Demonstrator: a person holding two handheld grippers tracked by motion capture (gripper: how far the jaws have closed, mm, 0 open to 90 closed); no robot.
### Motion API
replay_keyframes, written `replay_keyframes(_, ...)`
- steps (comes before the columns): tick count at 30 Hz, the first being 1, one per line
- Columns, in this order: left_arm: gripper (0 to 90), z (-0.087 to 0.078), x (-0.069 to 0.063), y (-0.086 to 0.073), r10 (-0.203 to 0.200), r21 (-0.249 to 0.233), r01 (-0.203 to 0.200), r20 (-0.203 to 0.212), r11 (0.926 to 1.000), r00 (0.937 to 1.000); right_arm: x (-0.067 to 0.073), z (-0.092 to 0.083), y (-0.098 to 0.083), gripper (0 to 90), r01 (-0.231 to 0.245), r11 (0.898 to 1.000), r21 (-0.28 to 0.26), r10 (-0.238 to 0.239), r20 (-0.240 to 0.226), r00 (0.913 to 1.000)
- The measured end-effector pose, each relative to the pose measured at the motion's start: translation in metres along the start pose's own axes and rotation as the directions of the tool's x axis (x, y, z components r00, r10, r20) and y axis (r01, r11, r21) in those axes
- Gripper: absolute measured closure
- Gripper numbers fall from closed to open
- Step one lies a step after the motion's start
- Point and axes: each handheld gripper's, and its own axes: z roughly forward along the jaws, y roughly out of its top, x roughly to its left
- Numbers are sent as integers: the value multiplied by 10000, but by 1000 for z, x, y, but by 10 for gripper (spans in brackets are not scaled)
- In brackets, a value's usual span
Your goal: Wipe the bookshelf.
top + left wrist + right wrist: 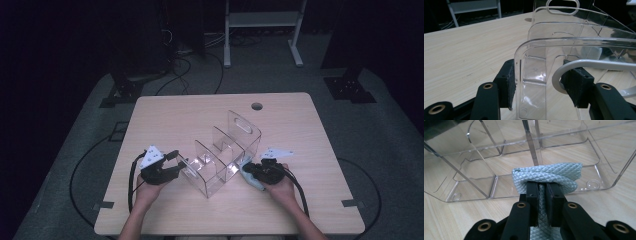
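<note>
A clear acrylic organizer [235, 135] with several dividers and a handle slot stands in the middle of the wooden table [200, 110]. My left gripper [177, 161] holds its near-left end. In the left gripper view the jaws [540, 75] straddle the organizer's rounded end wall [554, 42]. One pad [510, 82] lies against the outside, and the other shows through the plastic. My right gripper [248, 170] is shut on a folded pale blue cloth [252, 181] beside the organizer's right side. In the right gripper view the cloth [549, 173] bulges past the fingertips [542, 187], just in front of the organizer's base [499, 147].
A round cable hole [256, 106] sits near the table's far edge. Bare wood lies to the left, right and front of the organizer. Beyond the table are a white metal frame [260, 20], dark stands and cables on the grey floor.
</note>
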Motion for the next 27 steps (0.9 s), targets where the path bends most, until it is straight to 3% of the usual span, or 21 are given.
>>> replay_keyframes(7,459,0,0,0,2,2,-2,32,10000,10000,5,-14,11,816,6,9979,-643,-13,-108,9999)
replay_keyframes(10,458,0,0,0,-27,-19,27,-1,10000,10000,3,-7,5,816,-93,9991,-420,88,-113,9999)
replay_keyframes(13,458,0,0,0,-19,10,19,-32,10000,10000,-2,5,-4,816,-206,9997,154,207,-26,9998)
replay_keyframes(15,458,0,0,0,-16,14,16,-20,10000,10000,-1,4,-2,816,-241,9996,175,241,5,9997)
replay_keyframes(20,457,0,0,0,-80,-23,80,26,10000,10000,6,-12,10,816,-15,9983,-590,12,-58,10000)
replay_keyframes(27,454,1,0,-1,-107,-40,107,-35,9999,9999,-2,10,-8,816,-236,9994,253,235,55,9997)
